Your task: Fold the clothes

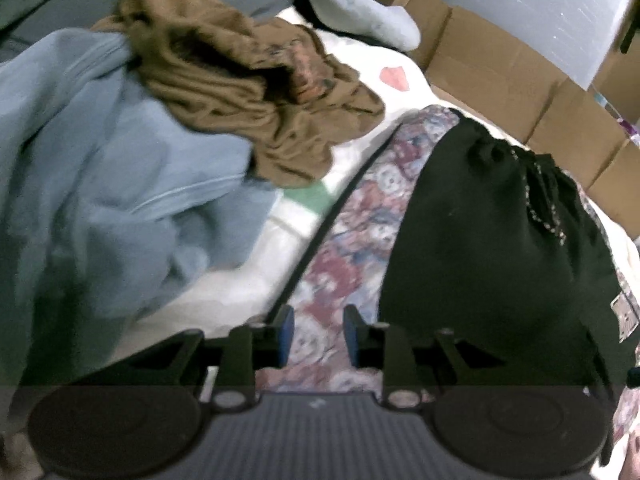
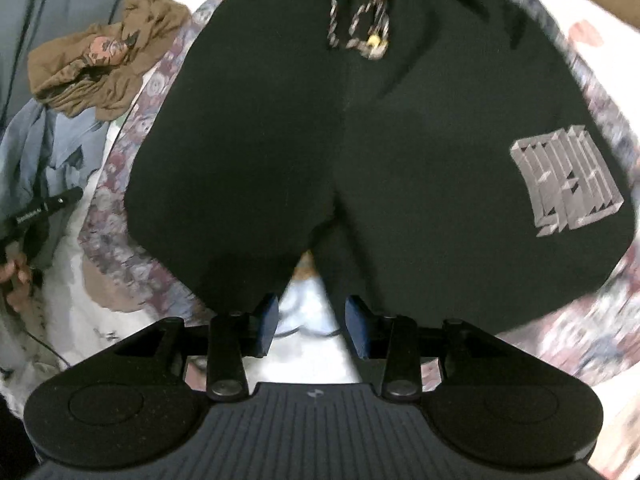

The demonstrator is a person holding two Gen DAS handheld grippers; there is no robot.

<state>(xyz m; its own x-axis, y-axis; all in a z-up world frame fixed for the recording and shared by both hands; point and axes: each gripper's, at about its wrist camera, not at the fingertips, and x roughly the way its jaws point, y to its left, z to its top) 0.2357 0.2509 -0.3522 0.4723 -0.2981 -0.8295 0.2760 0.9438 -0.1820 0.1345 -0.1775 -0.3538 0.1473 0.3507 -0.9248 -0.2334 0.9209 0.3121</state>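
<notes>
Right wrist view looks straight down on the black shorts, which lie spread flat on a floral patterned cloth over the white bed cover. The waistband is at the far edge with its braided drawstring and yellow beads lying on the fabric, and a grey block logo sits on the leg to my right. My right gripper hovers at the notch where the two legs part; its jaws stand apart with nothing between them, only white cover showing through the gap. Far left in this view a brown garment lies crumpled, just beside a light blue garment, and my other hand appears at the left edge holding its tool. Left wrist view shows my left gripper low over the floral patterned cloth, jaws apart and holding nothing, with the black shorts just to the right of them. The brown garment rests partly on the light blue garment, which is heaped at the left. Beyond the bed, open cardboard boxes stand in a row; I cannot tell what is in them, since only their flaps and outer walls show.
</notes>
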